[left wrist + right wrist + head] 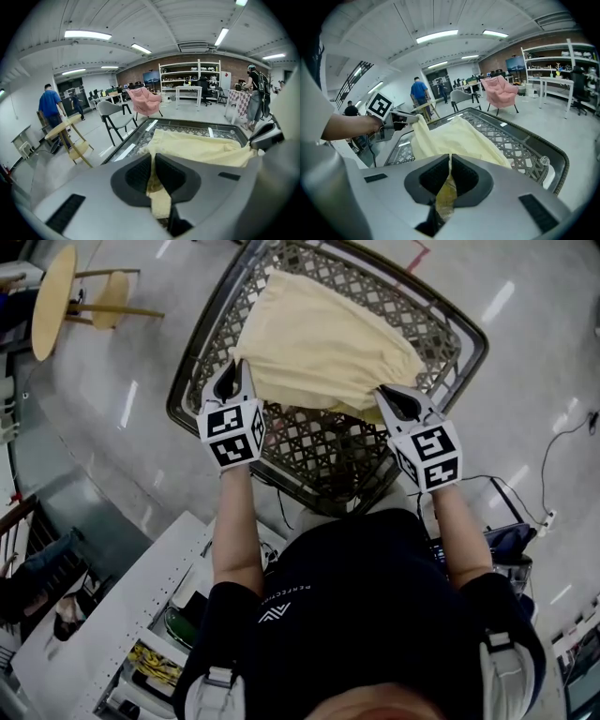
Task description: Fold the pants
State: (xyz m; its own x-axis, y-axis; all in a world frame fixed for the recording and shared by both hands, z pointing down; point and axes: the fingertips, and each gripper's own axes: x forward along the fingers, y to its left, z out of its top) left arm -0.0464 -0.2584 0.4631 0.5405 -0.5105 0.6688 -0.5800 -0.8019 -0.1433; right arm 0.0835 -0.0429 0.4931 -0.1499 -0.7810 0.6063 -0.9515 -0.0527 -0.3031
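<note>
While both tongs pinch cloth, the head view shows the pale yellow pants (323,343) spread over the far half of the lattice tabletop (319,451), with the near half bare. The left tongs (235,371) are clamped on the pants' near edge by the tabletop's left rim. The right tongs (398,401) are clamped on the same edge toward the tabletop's right side, so the edge runs stretched between them. A round wooden side table (52,301) stands well off the tabletop's far left corner.

From the left gripper view, the left tongs (153,171) have their jaws almost together on a fold of yellow fabric. The rest of the pants (201,147) lies ahead on the tabletop (187,125). A grey chair (115,117) and a pink armchair (144,99) stand beyond the tabletop.

From the right gripper view, the right tongs (450,173) are closed on a thin fold of the pants (450,138). The cloth rises across the tabletop (520,145) to the left tongs (401,119), and bare lattice shows along the tabletop's right side.
</note>
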